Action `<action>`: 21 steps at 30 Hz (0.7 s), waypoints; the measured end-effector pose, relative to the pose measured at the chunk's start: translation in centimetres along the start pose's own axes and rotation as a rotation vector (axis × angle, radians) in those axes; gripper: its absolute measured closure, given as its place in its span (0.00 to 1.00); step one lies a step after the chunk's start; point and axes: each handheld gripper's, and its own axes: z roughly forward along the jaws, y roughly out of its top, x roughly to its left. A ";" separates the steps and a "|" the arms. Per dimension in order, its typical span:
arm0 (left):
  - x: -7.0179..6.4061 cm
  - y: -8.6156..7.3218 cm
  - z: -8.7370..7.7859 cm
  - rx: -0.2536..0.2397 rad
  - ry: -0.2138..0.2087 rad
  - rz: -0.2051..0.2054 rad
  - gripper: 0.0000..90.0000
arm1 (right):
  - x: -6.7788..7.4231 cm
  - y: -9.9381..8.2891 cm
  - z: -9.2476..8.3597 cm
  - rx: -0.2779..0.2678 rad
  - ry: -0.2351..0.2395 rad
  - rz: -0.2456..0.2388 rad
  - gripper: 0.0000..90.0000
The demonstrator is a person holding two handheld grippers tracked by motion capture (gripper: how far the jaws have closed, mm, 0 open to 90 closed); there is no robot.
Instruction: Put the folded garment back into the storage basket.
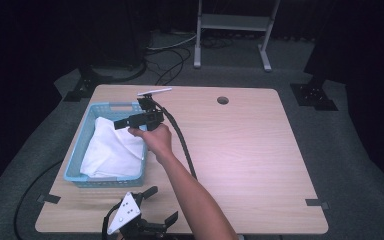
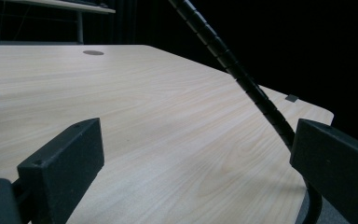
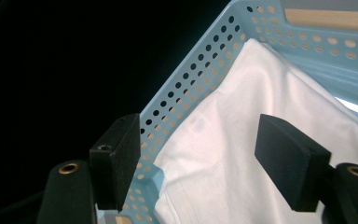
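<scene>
We've got the wooden table (image 1: 240, 150) with a light blue basket (image 1: 82, 134) on its left side, white cloth (image 1: 112, 150) lying inside. Right gripper (image 1: 122, 123) hangs over the basket, fingers apart, gripping nothing. Left gripper (image 1: 162, 205) sits by the basket's near end, fingers wide open.

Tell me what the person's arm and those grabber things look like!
Both tongs are black with flat, blocky, foam-like pads. The right tongs trail a ribbed black cable and carry a pale plate on top. The left tongs carry a grey three-cornered plate with small holes. The forearm is bare, with no sleeve showing.
</scene>
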 end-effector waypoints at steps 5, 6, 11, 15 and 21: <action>-0.1 0.1 -0.2 -0.004 0.000 -0.002 0.03 | 0.2 -0.3 -1.5 -0.014 0.020 -0.011 0.31; -0.1 0.1 -0.2 -0.004 0.001 -0.001 0.03 | 0.3 -0.4 -1.8 -0.018 0.025 -0.020 0.31; -0.3 0.1 -0.3 -0.003 0.004 0.005 0.03 | 0.2 -0.8 -3.3 -0.034 0.051 -0.026 0.27; -0.2 0.1 -0.3 0.000 0.006 0.006 0.03 | -0.3 -1.2 -5.0 -0.048 0.057 -0.021 0.25; -0.1 0.1 -0.2 0.004 0.008 0.005 0.03 | -1.1 -1.8 -7.6 -0.077 0.081 -0.013 0.24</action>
